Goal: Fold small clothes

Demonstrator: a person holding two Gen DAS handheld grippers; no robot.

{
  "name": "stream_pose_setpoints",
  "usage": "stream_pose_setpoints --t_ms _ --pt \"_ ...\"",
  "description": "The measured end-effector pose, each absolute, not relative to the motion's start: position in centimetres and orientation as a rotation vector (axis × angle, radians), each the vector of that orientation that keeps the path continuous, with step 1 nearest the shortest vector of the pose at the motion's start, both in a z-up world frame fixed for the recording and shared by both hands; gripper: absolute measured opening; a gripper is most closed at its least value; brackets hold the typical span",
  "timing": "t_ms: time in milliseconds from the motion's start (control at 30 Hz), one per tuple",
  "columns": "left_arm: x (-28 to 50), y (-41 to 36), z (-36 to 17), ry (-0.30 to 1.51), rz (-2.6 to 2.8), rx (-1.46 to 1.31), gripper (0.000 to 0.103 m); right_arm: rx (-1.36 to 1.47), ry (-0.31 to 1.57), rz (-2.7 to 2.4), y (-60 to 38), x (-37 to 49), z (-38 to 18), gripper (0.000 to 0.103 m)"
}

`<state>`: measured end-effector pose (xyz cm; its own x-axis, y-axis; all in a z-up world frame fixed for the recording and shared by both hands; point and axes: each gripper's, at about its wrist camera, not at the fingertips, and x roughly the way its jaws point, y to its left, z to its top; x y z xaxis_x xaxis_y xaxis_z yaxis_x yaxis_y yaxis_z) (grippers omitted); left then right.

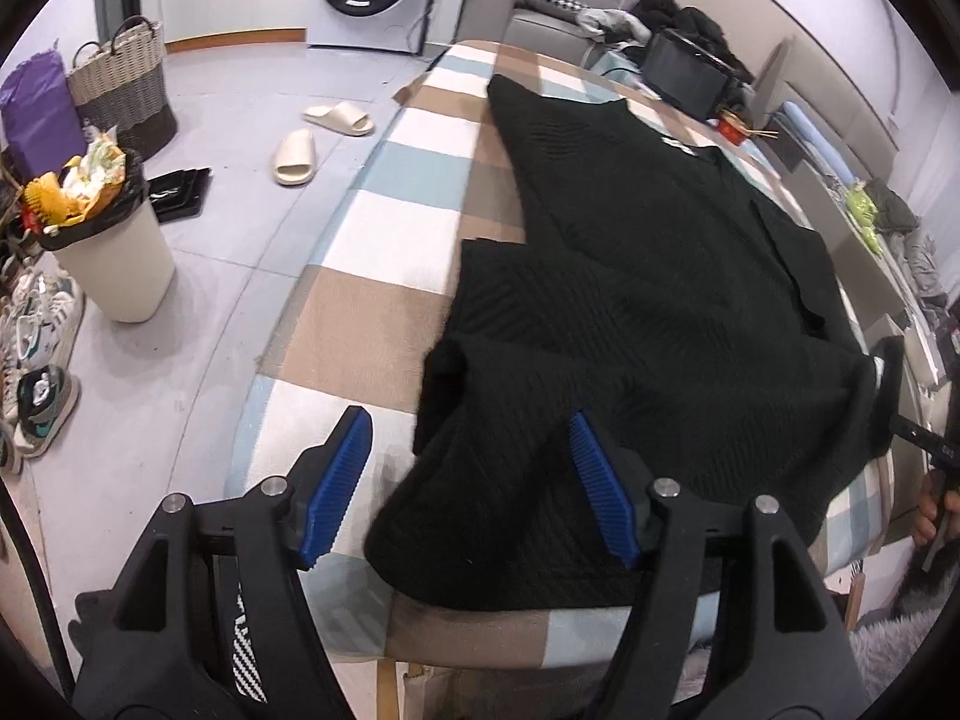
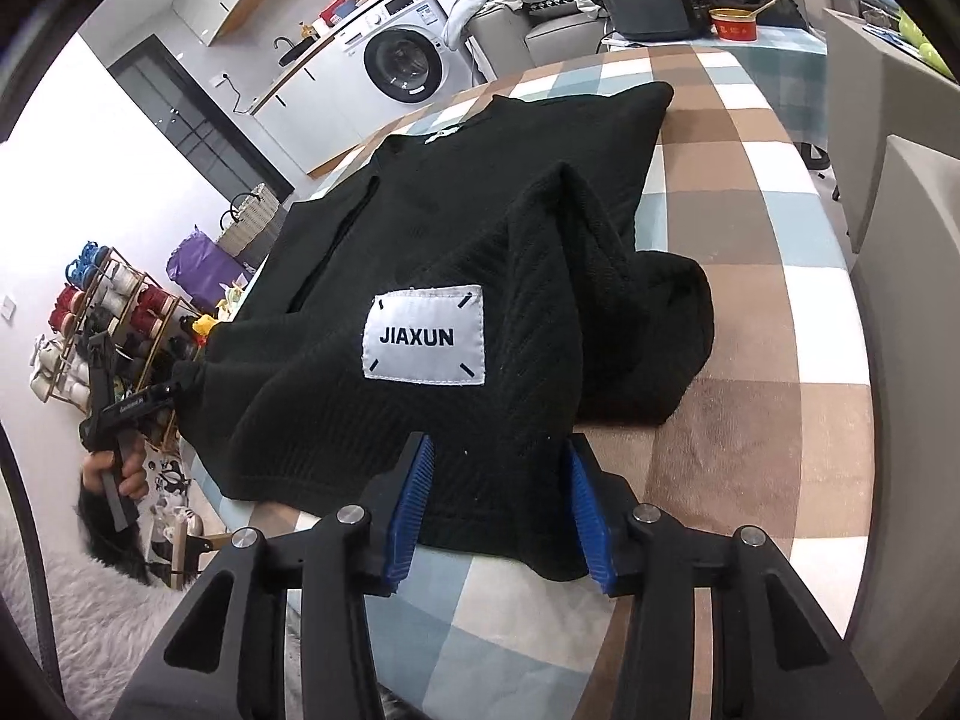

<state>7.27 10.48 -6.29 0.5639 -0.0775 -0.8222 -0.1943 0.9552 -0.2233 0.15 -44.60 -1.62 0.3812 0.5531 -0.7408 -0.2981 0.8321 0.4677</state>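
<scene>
My 2 grippers, left gripper [image 1: 468, 483] and right gripper [image 2: 501, 504], gape unclenched at the black knit cardigan [image 2: 456, 276], whose hem lies between each one's fingers, collar far ahead.

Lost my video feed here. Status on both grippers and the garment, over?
Left gripper open, at the hem. Right gripper open, straddling the hem. Black sweater on checked blanket, sleeves bunched, unfolded. Nothing in the way.

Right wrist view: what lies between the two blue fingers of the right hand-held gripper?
The near hem of the black sweater lies between the fingers of the open right hand-held gripper, over the checked blanket.
</scene>
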Motion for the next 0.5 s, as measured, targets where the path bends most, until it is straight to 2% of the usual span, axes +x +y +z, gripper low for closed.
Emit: stream_pose_setpoints --t_ms 200,267,300,367,500 --pt "7.3 9.1 -6.1 0.963 0.037 -0.242 0.019 0.283 1.051 0.571 -44.4 0.4 -1.8 0.046" --pt "7.2 9.2 -5.9 0.95 0.023 -0.255 0.015 0.283 1.046 0.579 -44.2 0.5 -1.9 0.044" --pt "7.1 9.2 -5.7 0.943 0.017 -0.259 0.013 0.279 1.041 0.585 -44.1 0.5 -1.9 0.029" --pt "6.9 9.3 -5.2 0.927 0.011 -0.267 0.011 0.257 1.031 0.592 -43.9 0.2 -1.7 0.008" --pt "6.6 9.8 -4.1 0.885 -0.013 -0.319 0.008 0.306 0.964 0.634 -44.5 -1.0 -0.6 0.004"
